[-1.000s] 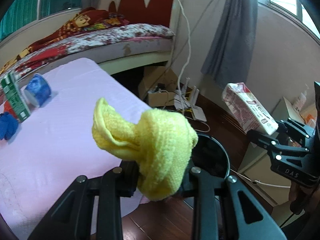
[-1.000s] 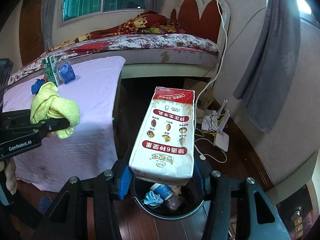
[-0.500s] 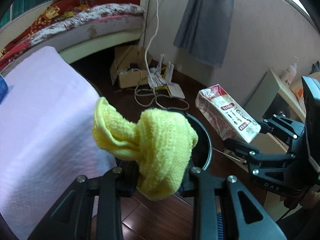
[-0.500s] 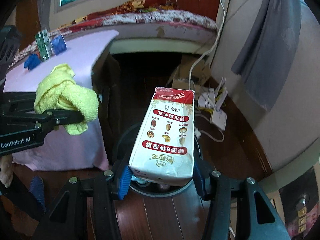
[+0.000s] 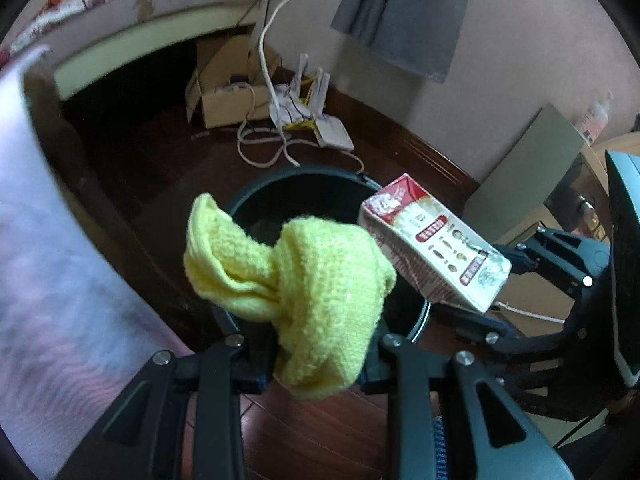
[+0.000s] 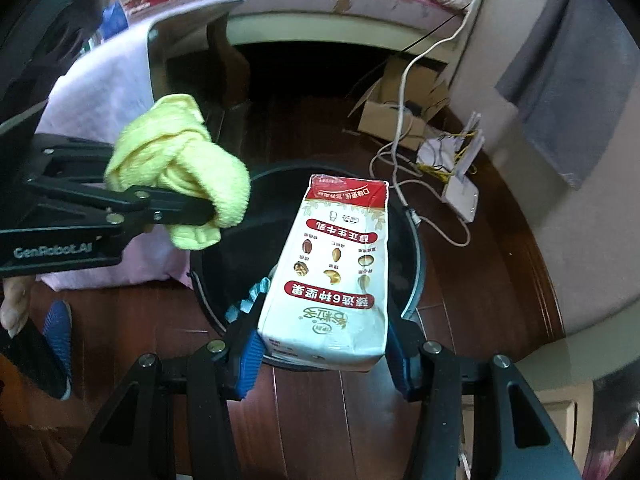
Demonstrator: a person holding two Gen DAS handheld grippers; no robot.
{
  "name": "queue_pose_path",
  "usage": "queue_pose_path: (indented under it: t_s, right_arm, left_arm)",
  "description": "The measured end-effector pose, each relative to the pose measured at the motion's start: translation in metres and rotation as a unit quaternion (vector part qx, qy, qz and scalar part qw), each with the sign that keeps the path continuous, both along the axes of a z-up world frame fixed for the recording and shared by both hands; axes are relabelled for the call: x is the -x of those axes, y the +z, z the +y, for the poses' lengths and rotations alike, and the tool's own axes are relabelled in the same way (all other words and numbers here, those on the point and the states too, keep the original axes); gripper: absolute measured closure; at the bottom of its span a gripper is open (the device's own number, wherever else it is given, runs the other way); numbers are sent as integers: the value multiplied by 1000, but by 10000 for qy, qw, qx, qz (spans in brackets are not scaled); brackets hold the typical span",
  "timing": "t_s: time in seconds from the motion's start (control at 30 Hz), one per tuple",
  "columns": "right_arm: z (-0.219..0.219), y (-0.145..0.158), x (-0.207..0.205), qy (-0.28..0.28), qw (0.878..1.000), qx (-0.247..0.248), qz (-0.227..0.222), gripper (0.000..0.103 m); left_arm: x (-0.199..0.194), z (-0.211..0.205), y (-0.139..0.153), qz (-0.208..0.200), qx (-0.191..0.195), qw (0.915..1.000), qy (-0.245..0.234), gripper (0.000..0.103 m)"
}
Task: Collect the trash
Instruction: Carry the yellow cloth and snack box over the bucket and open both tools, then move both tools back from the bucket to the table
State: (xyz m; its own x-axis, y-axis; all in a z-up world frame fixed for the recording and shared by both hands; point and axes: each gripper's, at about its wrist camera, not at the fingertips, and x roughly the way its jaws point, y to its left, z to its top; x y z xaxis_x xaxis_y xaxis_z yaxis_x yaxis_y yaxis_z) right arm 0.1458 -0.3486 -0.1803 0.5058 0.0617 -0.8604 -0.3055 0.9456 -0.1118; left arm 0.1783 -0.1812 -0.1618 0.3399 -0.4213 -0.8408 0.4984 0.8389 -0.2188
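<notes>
Both grippers hold trash above bin (image 6: 416, 256).

Black hand-held grippers with silver screws

The left hand-held gripper (image 6: 208, 216) bears white "GenRobot.AI" lettering on its black linkage bars; the right hand-held gripper (image 6: 322, 354) carries ribbed blue pads (image 6: 249, 364) on black fingers with round silver screw heads.

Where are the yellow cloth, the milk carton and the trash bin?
yellow cloth (image 5: 320, 292), left wrist view, on its bunched knit front.
milk carton (image 6: 336, 272), right wrist view, on its printed face.
trash bin (image 6: 416, 264), right wrist view, on its right rim.
</notes>
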Motion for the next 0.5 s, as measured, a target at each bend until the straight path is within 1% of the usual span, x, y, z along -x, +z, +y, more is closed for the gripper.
queue_pose_path:
  t_s: [0.03, 0.07, 0.1, 0.13, 0.17, 0.2, 0.23, 0.27, 0.37, 0.4, 0.43, 0.5]
  right_arm:
    - [1, -4, -3, 34, 10000, -15, 40, 48]
    - [0, -8, -6, 86, 9999, -28, 87, 48]
    - [1, -14, -9, 147, 9998, 22, 138, 48]
    - [3, -19, -12, 184, 9996, 103, 174, 46]
    - [3, -27, -15, 191, 9993, 286, 150, 41]
    - [0, -34, -15, 87, 9986, 512, 93, 16]
    - [-2, -38, -14, 39, 9983, 579, 40, 11]
    - [-8, -41, -13, -24, 9981, 612, 60, 11]
    - [-19, -44, -12, -258, 9975, 640, 174, 10]
    - [-23, -43, -12, -337, 9976, 578, 192, 8]
    - [-24, -43, -11, -385, 9974, 567, 207, 3]
    - [-23, -40, -9, -465, 9971, 582, 179, 0]
  left_arm:
    - [-3, -2, -4, 69, -17, 10000, -2, 71]
    - [-4, -3, -9, 156, 25, 9999, -27, 67]
    - [-5, -6, -12, 240, 71, 9997, -68, 61]
    - [-7, -8, -16, 259, 22, 9997, -37, 45]
    - [-8, -7, -19, 229, -146, 9996, 100, 20]
    - [-6, -4, -19, 187, -172, 9995, 180, 12]
    - [-5, 0, -18, 124, -211, 9993, 292, 5]
    - [-3, 6, -17, 93, -300, 9987, 409, 5]
    - [-2, 21, -17, 142, -337, 9967, 723, 5]
    - [-1, 25, -16, 129, -350, 9962, 788, 4]
    - [1, 28, -14, 90, -351, 9958, 843, 4]
    - [7, 32, -10, 10, -401, 9954, 875, 3]
